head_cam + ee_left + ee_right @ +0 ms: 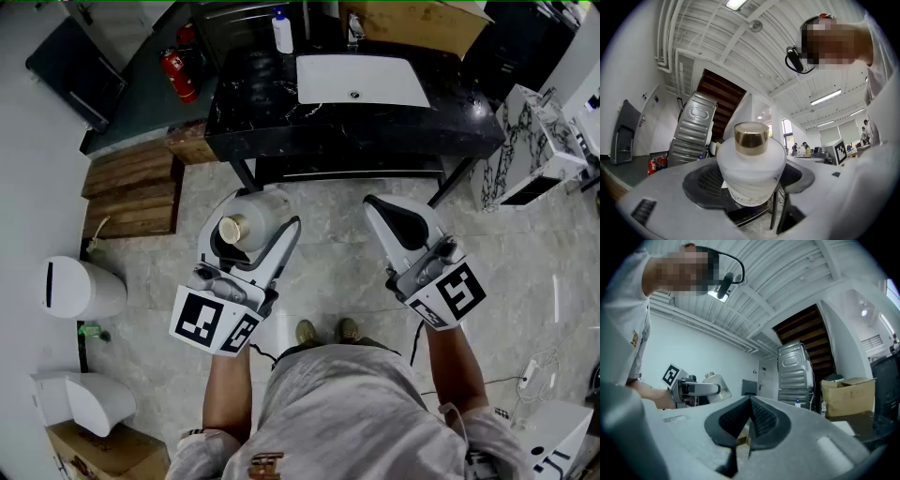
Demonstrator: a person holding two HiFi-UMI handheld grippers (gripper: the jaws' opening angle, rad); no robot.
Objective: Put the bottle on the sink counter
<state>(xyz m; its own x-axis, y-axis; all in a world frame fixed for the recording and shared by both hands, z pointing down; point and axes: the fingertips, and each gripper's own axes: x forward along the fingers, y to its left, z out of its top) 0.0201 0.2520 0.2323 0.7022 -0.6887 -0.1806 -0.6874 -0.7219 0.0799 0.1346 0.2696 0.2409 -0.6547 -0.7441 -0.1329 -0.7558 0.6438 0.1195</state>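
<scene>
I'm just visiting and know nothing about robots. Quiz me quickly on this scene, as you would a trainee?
1. True or false: the left tongs grip a frosted white bottle with a gold cap.
2. Which are closed and empty? A) left tongs B) right tongs
3. Fill in: in the head view, the small white bottle with a blue top stands on the black marble sink counter, to the ____ of the white basin.
Key: 1 true; 2 B; 3 left.
</scene>
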